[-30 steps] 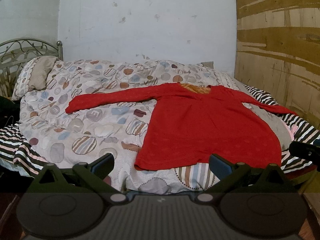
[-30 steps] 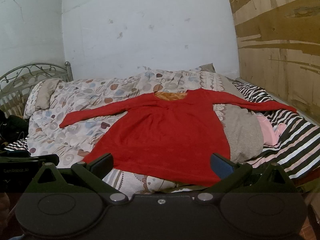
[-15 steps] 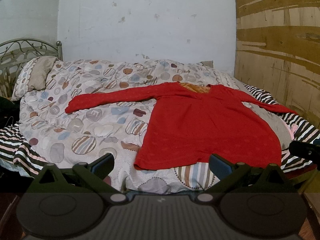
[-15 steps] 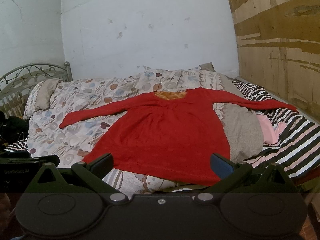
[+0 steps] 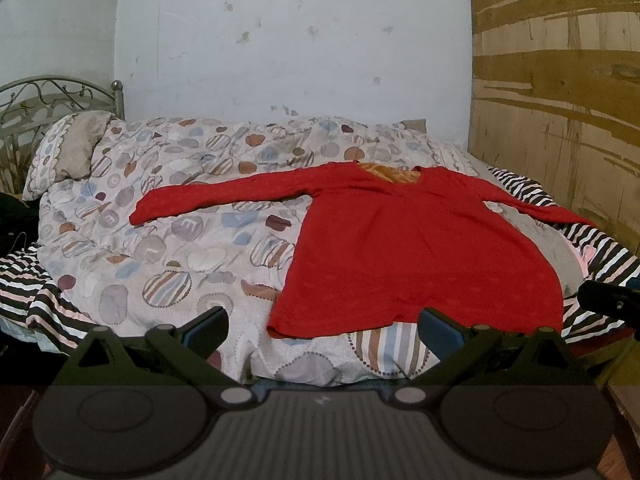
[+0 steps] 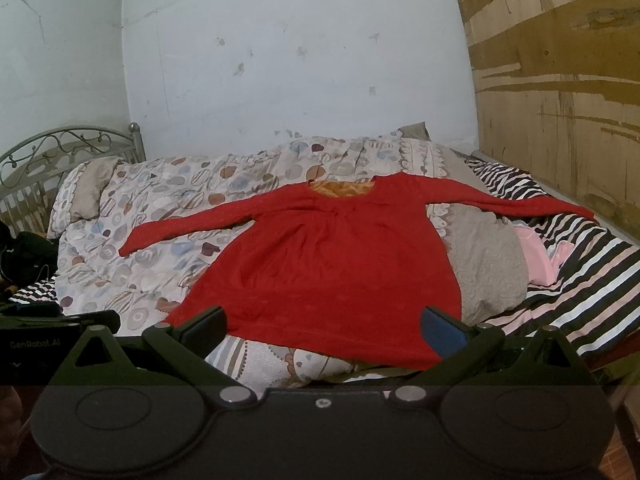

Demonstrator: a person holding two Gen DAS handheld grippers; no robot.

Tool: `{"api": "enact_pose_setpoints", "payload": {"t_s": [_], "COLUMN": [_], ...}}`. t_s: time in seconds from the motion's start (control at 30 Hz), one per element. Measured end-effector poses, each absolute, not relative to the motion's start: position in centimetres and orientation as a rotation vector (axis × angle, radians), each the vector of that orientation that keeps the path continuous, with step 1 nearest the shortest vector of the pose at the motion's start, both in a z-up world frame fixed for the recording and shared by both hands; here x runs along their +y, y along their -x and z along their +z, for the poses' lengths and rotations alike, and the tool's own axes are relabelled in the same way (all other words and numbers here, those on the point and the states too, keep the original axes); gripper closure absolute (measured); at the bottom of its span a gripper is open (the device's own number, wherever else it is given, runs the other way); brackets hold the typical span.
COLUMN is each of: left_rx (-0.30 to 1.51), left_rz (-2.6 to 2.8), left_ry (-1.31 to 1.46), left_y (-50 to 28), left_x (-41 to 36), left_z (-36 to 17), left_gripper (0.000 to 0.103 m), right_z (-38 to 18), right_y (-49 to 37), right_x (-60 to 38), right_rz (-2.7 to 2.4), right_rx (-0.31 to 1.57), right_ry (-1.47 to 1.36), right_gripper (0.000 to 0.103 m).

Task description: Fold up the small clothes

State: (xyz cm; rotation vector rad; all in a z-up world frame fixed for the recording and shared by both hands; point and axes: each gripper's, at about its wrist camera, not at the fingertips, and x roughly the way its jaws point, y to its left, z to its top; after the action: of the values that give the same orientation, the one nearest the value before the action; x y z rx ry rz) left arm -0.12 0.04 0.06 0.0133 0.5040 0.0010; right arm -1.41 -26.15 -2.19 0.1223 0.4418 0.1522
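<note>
Dim, flat indoor light with soft shadows, sharp centre, strong fisheye bending and dark vignetted corners

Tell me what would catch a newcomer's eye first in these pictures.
A bright red long-sleeved top lies flat on the bed's patterned duvet, sleeves spread wide and hem nearest the cameras. Both the left gripper and right gripper hang open and empty just short of that hem.

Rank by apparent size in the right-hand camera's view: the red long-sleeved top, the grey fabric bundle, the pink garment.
1. Red long-sleeved top
2. Grey fabric bundle
3. Pink garment, partly hidden, so its full size is unsure
</note>
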Motion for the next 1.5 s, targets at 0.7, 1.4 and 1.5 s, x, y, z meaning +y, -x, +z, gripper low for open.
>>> {"api": "enact_pose_setpoints", "payload": {"t_s": [0.7, 1.4, 1.5], "left_rx": [0.526, 0.725, 0.733], "left_rz": [0.002, 0.008, 0.018], "left_ry": [-0.01, -0.067, -0.087], "left_y": [0.3, -4.7, -6.8], "left_x": [0.4, 0.2, 0.1], "left_z": [-0.9, -2.8, -2.6], "left_gripper": [0.0, 0.001, 0.001], "right_z": [-2.6, -3.8, -3.7], "right_y": [1.5, -1.2, -3.1], "right_x": [-26.1, -27.4, -28.0], "right_rz": [0.153, 0.1, 0.075], "right_rx": [0.454, 0.578, 0.609], "right_ry": [-0.132, -0.177, -0.184], "right_gripper": [0.0, 0.0, 0.0]}}
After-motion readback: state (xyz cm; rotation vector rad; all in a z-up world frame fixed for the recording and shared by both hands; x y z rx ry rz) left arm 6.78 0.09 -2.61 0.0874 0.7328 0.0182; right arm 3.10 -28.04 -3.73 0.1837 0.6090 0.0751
